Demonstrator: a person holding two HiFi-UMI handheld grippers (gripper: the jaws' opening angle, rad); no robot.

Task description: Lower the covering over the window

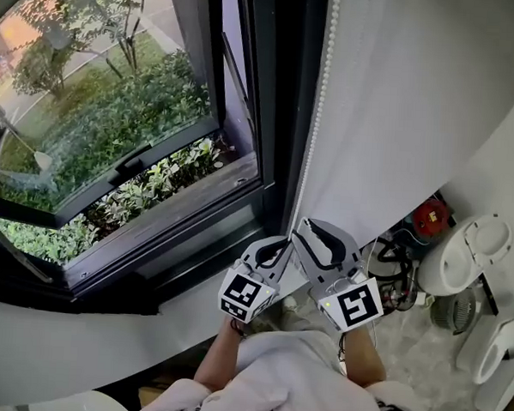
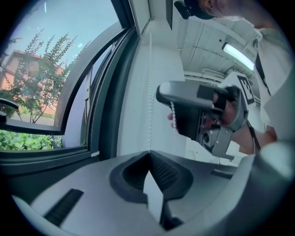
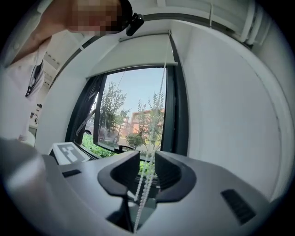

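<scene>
Left gripper [image 2: 149,159], bottom centre of its view: jaws closed together on the bead chain [image 2: 150,92]. Right gripper [image 3: 146,171]: jaws stand apart, the chain hanging between them. Roller blind [image 3: 133,55] sits high across the window [image 3: 133,115], upper centre of the right gripper view.

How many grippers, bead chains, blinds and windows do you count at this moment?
grippers: 2 (left gripper, right gripper)
bead chain: 1
blind: 1
window: 1
total: 5
</scene>
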